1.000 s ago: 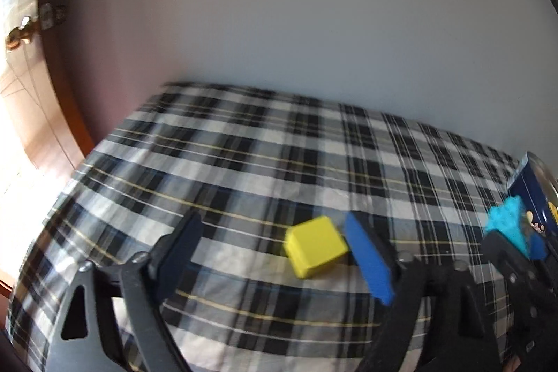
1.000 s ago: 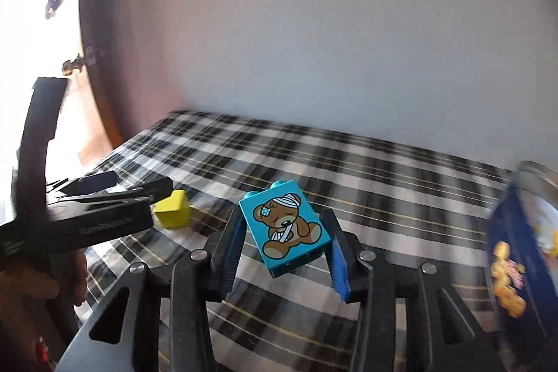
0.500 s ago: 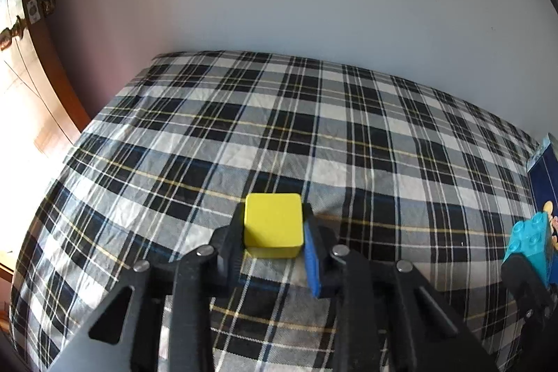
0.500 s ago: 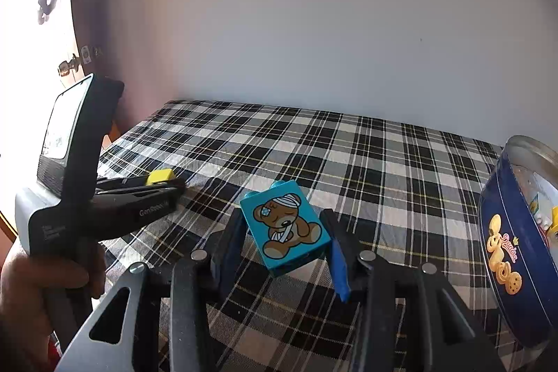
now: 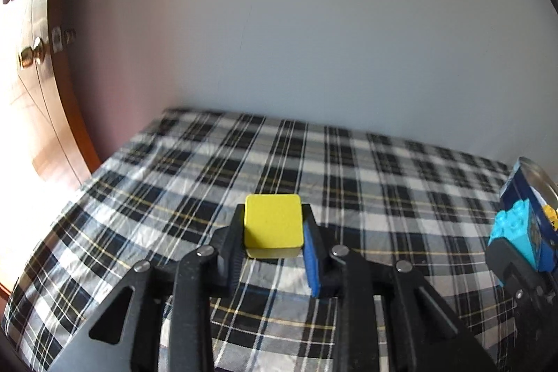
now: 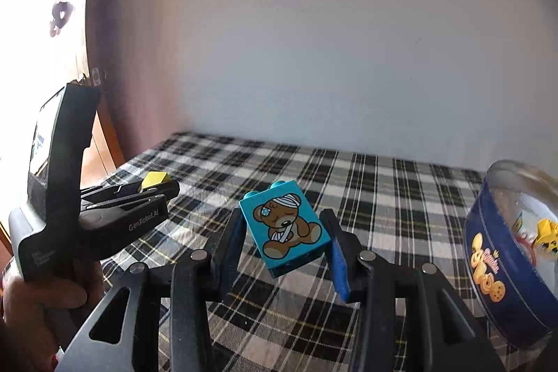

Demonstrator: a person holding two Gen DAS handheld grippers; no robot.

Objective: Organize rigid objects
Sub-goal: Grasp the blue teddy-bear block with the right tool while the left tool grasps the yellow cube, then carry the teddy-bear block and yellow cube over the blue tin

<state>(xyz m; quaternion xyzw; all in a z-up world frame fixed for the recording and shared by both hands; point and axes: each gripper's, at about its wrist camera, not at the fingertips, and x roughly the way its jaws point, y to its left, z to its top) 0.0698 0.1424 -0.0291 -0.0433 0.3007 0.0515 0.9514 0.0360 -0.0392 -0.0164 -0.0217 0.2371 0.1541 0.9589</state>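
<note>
My left gripper (image 5: 273, 229) is shut on a yellow cube (image 5: 272, 225) and holds it above the plaid cloth (image 5: 348, 183). In the right wrist view the left gripper (image 6: 164, 189) shows at the left with the yellow cube (image 6: 155, 179) between its tips. My right gripper (image 6: 284, 236) is shut on a turquoise toy brick with a bandaged bear picture (image 6: 284, 229), tilted, held above the cloth. The brick (image 5: 512, 232) also shows at the right edge of the left wrist view.
A round blue cookie tin (image 6: 502, 267) stands open at the right, with a yellow toy (image 6: 545, 234) inside; it shows in the left wrist view too (image 5: 537, 197). A white wall lies behind the cloth. A wooden door with a knob (image 5: 31, 56) is at the left.
My left gripper closed on the yellow cube and lifted it off the cloth. My right gripper kept hold of the bear brick, and the tin now sits closer to it.
</note>
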